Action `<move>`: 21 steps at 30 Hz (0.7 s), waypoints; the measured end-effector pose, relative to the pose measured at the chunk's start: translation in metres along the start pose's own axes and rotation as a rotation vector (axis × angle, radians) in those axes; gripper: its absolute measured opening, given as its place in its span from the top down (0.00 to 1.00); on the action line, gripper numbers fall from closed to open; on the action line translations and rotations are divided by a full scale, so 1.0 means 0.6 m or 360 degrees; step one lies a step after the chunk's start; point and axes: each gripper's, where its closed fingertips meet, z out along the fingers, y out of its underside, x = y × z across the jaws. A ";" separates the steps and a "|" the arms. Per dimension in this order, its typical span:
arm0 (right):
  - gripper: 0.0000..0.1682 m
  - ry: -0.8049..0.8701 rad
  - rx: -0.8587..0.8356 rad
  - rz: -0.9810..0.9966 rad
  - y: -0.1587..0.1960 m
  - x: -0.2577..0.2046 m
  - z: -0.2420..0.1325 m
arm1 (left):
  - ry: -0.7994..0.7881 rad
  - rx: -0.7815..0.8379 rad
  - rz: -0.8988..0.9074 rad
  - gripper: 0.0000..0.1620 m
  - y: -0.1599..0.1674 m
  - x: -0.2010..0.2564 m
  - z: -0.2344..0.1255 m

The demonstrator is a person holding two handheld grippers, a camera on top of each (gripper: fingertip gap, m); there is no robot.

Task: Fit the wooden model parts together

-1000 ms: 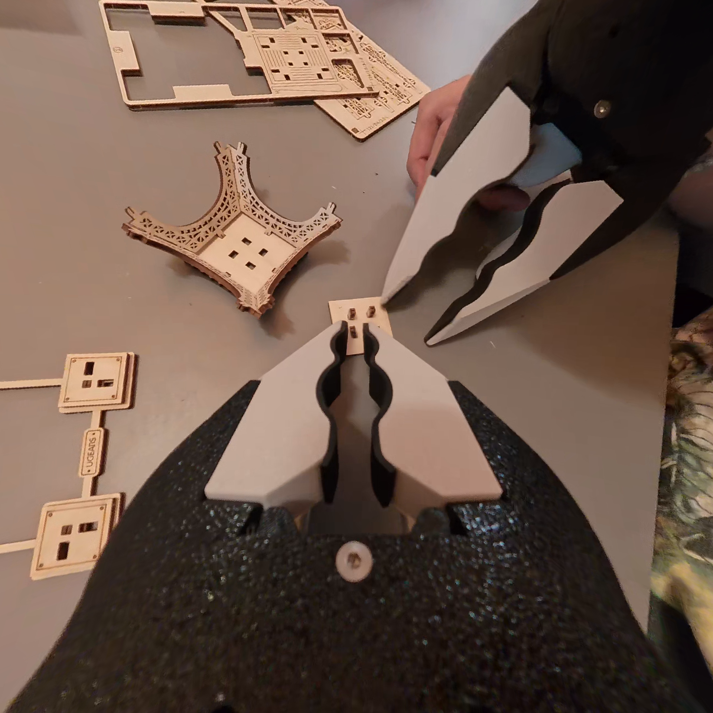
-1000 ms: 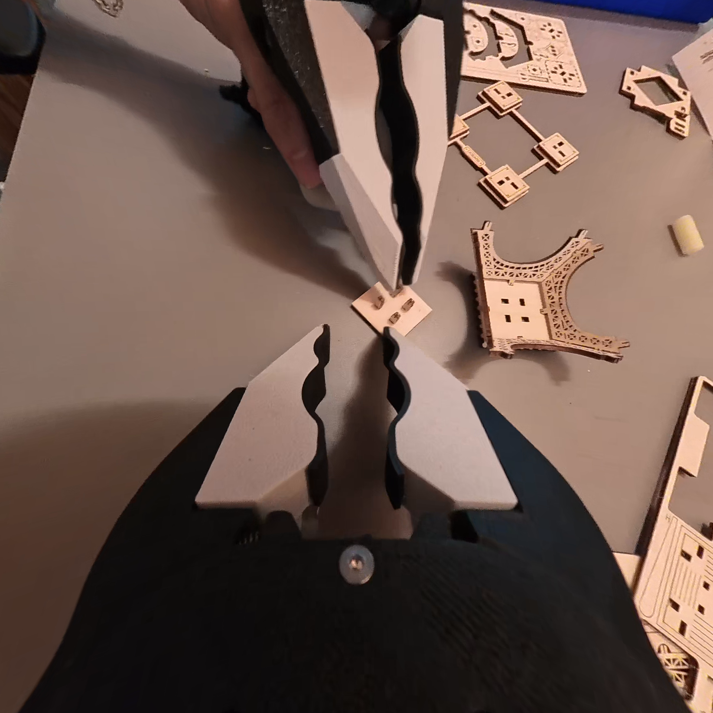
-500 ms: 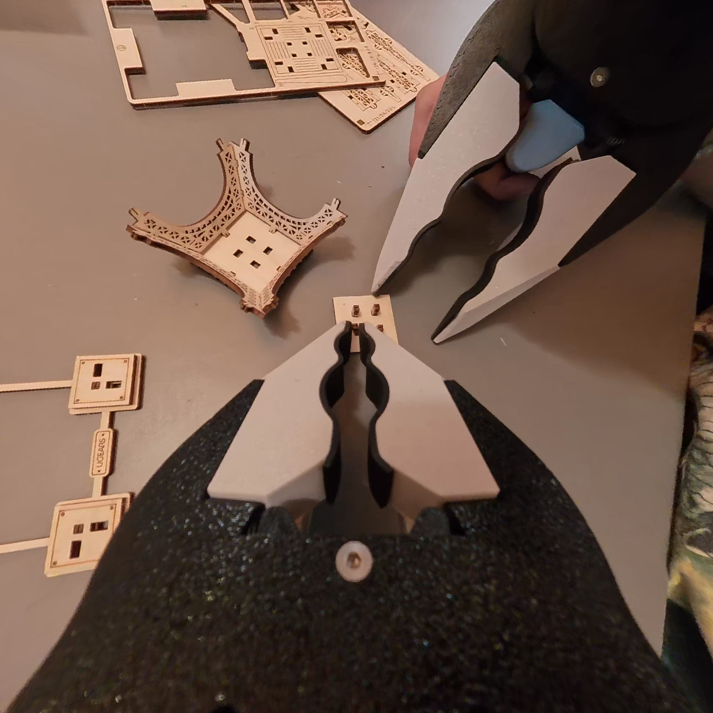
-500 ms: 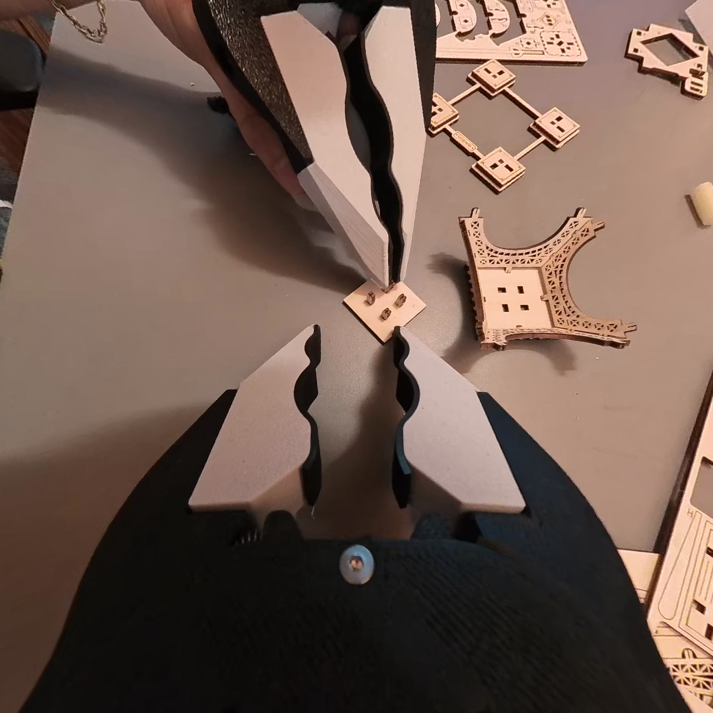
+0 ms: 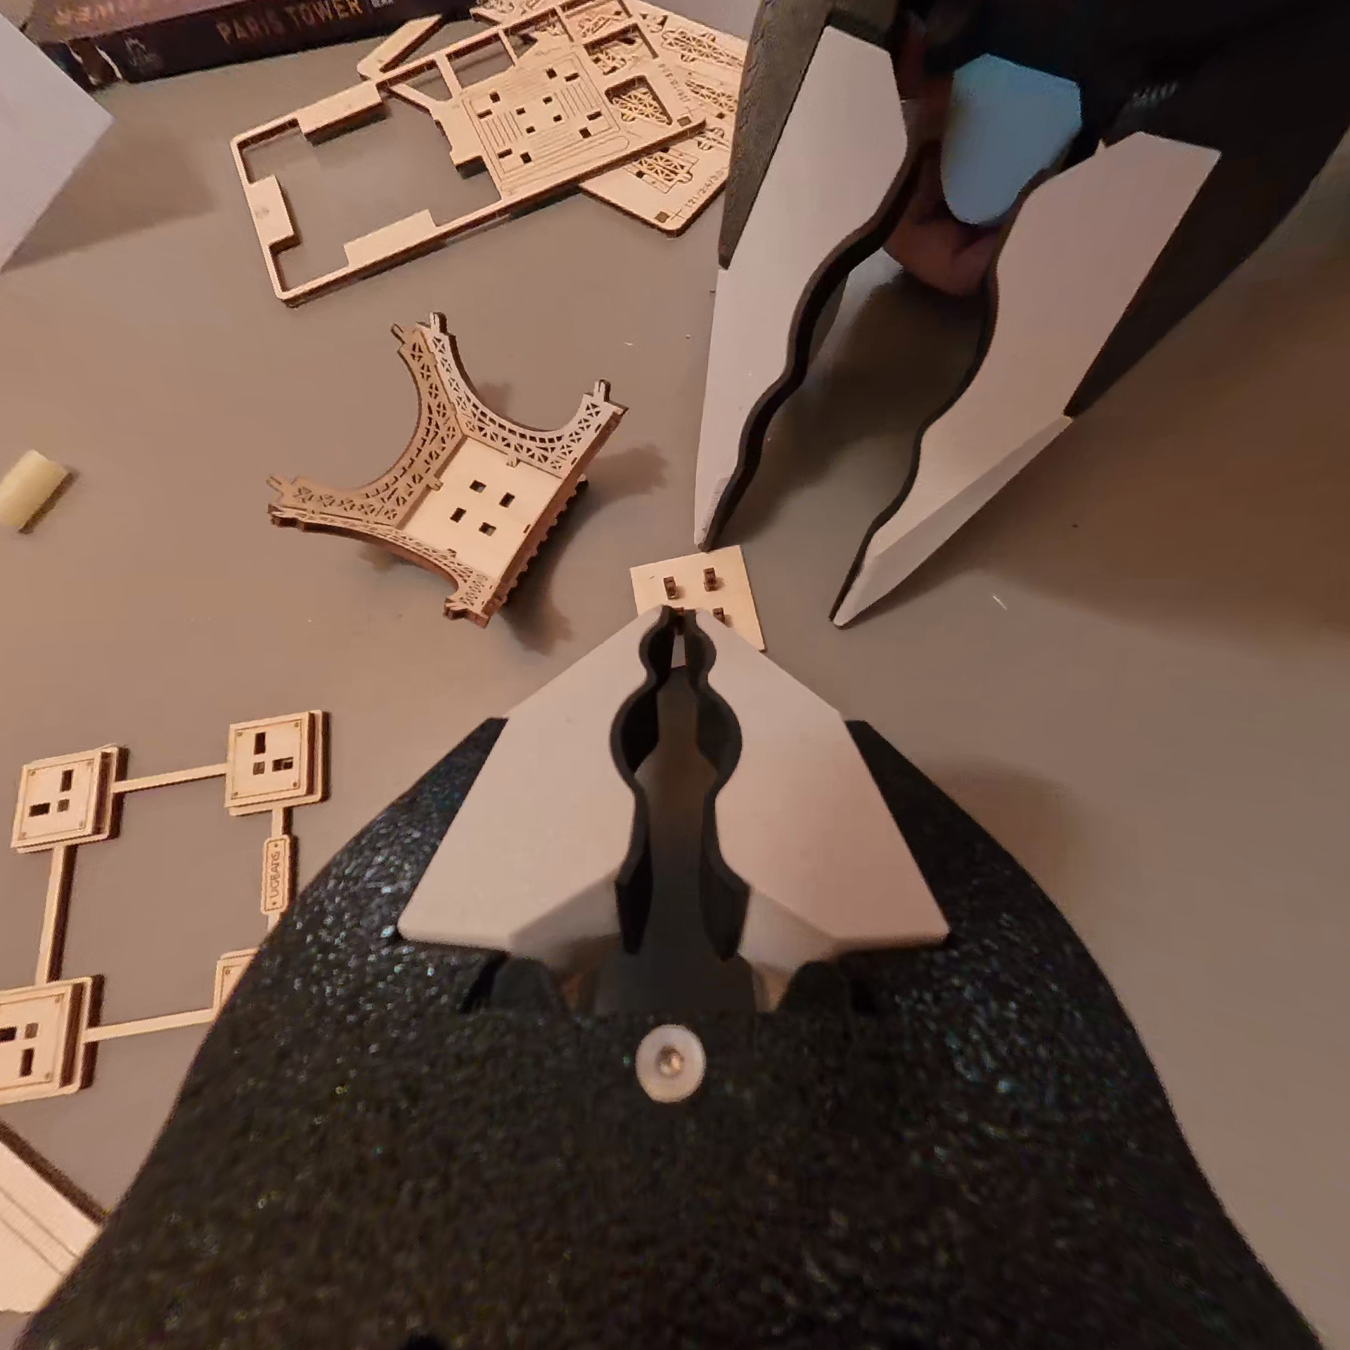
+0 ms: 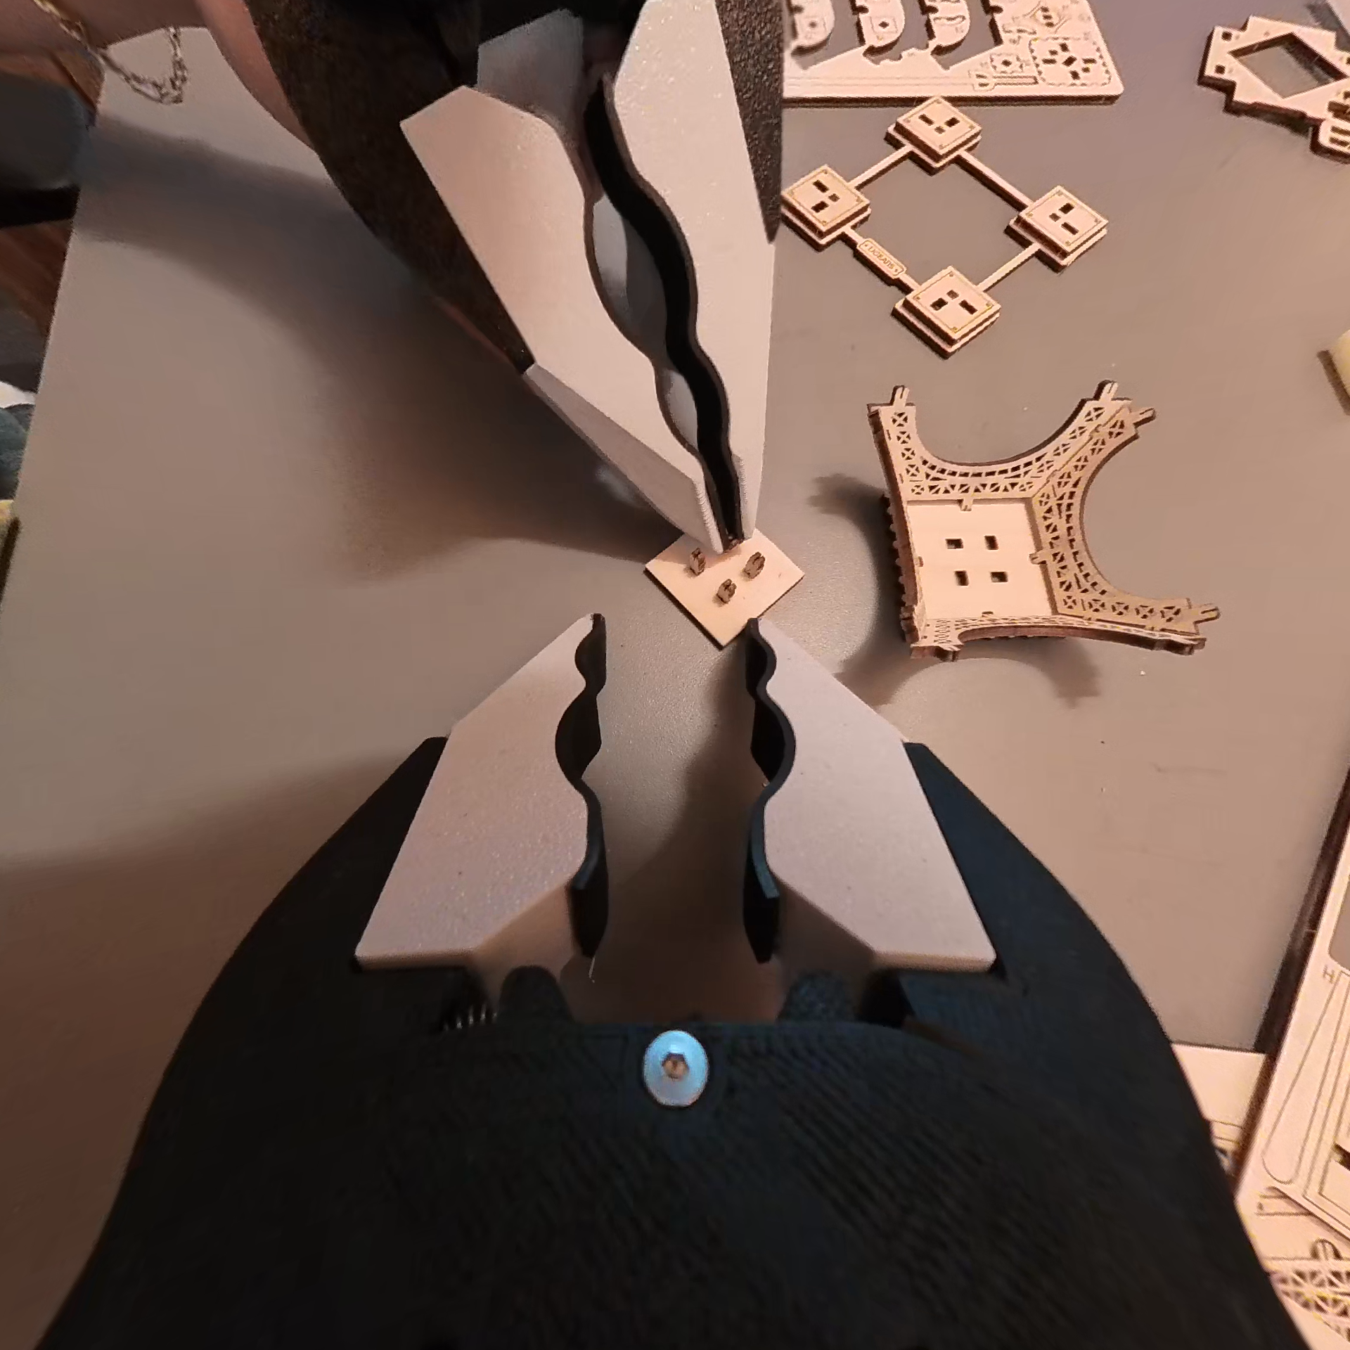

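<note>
A small square wooden plate (image 5: 723,610) with several upright pegs lies flat on the grey table (image 5: 1023,730). My left gripper (image 5: 679,621) is shut on one peg at the plate's near side; in the right wrist view it (image 6: 727,537) comes down from above onto the plate (image 6: 760,595). My right gripper (image 6: 672,624) is open and empty, one fingertip (image 6: 767,657) at the plate's corner. In the left wrist view it (image 5: 771,584) stands at the upper right. The lattice tower base (image 5: 467,489) lies upside down beside the plate, also in the right wrist view (image 6: 971,555).
A wooden frame of square pads (image 5: 168,789) (image 6: 942,226) lies nearby. Laser-cut sheets (image 5: 475,146) (image 6: 950,58) and a dark box (image 5: 219,36) lie at the back. A cream cylinder (image 5: 29,486) lies left. More sheets (image 6: 1300,1096) lie at the right edge. Only a small space, under 4 cm, lies between the two pairs of fingers. The cream cylinder (image 5: 29,486) is about 20 centimetres from both grippers' fingertips.
My right gripper has opened wider and shifted so one fingertip is at the plate's corner. My left gripper stays shut on the plate's peg. Both cameras have pulled back slightly.
</note>
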 end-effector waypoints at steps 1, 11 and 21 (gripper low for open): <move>0.79 -0.0009 -0.0001 0.0009 0.000 0.000 0.000 | 0.0003 0.0000 -0.0008 1.00 0.001 0.000 0.000; 0.80 -0.0044 -0.0002 -0.0011 -0.001 -0.005 0.001 | 0.0011 0.0003 0.0002 1.00 0.003 0.001 -0.003; 0.76 -0.0035 0.0077 -0.0426 -0.009 -0.016 -0.003 | 0.0034 0.0004 -0.0005 1.00 0.003 0.001 -0.003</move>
